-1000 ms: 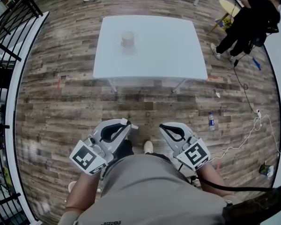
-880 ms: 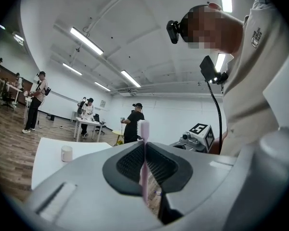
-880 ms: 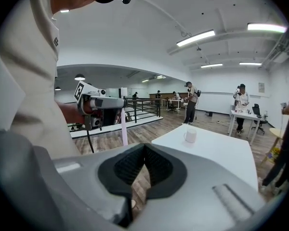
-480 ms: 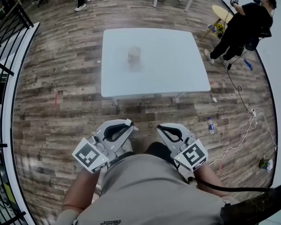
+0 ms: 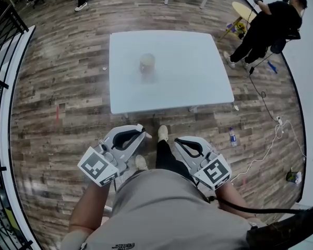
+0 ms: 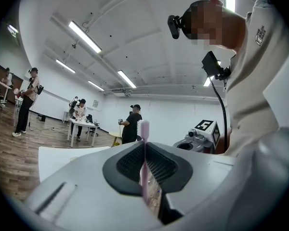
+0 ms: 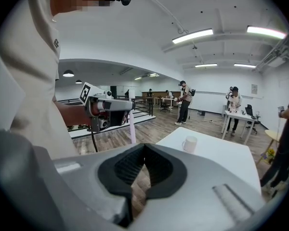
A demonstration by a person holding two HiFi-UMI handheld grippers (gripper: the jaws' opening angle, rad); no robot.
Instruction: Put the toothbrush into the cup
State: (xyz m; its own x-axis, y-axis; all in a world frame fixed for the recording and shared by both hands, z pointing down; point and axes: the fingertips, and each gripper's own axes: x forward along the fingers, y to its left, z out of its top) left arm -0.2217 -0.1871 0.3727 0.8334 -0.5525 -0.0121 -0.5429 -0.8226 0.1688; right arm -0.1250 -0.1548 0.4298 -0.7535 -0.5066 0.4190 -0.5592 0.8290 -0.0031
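A beige cup [image 5: 147, 62] stands on the white table [image 5: 198, 82] ahead of me, left of its middle. My left gripper [image 5: 142, 132] is held close to my body, short of the table, shut on a pale pink toothbrush [image 6: 143, 163] that stands upright between its pads [image 6: 130, 163], bristle head on top. My right gripper [image 5: 179, 141] is beside it, shut with nothing between its pads [image 7: 127, 170]. The right gripper view shows the left gripper [image 7: 111, 106] with the toothbrush [image 7: 132, 127] hanging below it, and the cup [image 7: 189, 144] on the table [image 7: 221, 160] farther off.
The floor is wood planks. A person in black [image 5: 266, 25] stands beyond the table's right corner near a yellow stool [image 5: 241, 10]. A bottle [image 5: 232, 136] and a white cable [image 5: 268, 147] lie on the floor at right. A black railing [image 5: 2, 22] runs along the left.
The table and cup have come nearer in the head view as I walk forward. My foot now shows between the grippers. Both grippers stay shut in front of my body.
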